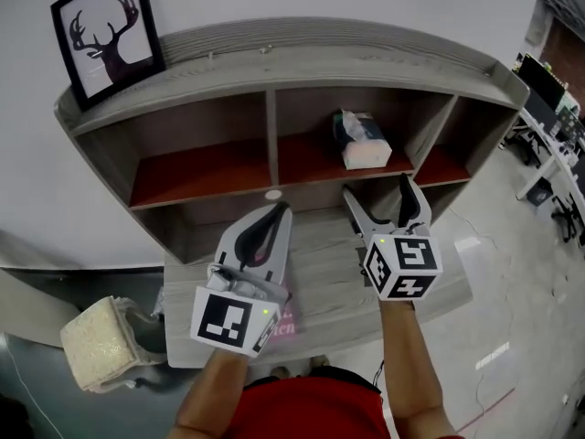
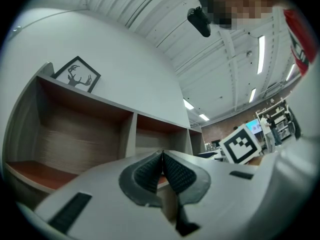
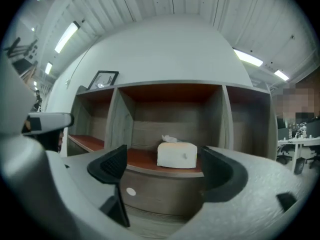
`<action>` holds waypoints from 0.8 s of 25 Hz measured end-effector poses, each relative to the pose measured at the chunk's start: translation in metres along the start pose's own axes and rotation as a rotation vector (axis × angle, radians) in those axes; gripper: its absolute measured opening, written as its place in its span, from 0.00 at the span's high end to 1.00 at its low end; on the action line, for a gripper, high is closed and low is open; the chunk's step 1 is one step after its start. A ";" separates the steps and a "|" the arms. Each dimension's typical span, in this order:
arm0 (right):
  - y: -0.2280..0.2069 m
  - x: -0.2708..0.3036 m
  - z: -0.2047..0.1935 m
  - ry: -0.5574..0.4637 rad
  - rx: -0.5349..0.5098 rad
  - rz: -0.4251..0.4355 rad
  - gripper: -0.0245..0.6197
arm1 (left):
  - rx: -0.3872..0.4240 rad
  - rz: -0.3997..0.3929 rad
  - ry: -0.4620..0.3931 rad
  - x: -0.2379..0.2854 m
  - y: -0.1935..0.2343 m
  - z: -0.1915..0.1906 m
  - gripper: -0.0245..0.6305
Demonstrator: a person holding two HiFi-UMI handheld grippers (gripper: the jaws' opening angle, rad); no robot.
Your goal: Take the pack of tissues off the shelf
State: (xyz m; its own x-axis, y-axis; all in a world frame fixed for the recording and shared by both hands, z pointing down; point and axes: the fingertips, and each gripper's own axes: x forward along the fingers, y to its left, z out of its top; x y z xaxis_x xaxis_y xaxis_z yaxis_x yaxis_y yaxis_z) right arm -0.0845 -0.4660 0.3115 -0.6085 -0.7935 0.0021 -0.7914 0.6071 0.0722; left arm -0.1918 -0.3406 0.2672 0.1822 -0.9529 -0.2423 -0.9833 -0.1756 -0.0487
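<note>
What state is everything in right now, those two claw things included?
pack of tissues: sitting in the middle compartment of the shelf, a tissue poking out, untouched.
left gripper: shut, empty.
right gripper: open, empty, facing the pack.
deer picture: standing on the shelf top, against the wall.

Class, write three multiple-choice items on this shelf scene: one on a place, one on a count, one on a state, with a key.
1. On the shelf, the pack of tissues stands in: A the left compartment; B the middle compartment; C the right compartment.
2. Red-floored compartments: A two; B three; C five.
3. The right gripper has its fingers: A apart, empty; B together; C clamped on tissues.
Key: B, it sits between both dividers; B, three red floors show; A, a wide gap, nothing in it.
</note>
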 end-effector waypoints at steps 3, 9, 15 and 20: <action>-0.014 0.029 -0.009 0.030 0.021 -0.009 0.25 | 0.003 -0.002 0.023 0.012 0.000 -0.010 0.95; -0.028 0.081 -0.023 0.106 0.012 -0.002 0.20 | 0.011 0.019 0.048 0.031 0.008 -0.024 0.95; -0.035 0.103 -0.033 0.165 -0.009 -0.029 0.22 | 0.003 0.017 0.093 0.035 0.014 -0.038 0.95; -0.035 0.107 -0.035 0.194 -0.017 -0.038 0.27 | -0.005 0.010 0.106 0.033 0.015 -0.042 0.95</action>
State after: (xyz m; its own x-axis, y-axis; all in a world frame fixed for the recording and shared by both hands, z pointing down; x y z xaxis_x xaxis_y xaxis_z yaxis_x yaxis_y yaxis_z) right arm -0.1201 -0.5740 0.3441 -0.5543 -0.8101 0.1911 -0.8115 0.5770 0.0923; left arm -0.2008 -0.3853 0.2996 0.1711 -0.9755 -0.1386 -0.9851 -0.1668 -0.0422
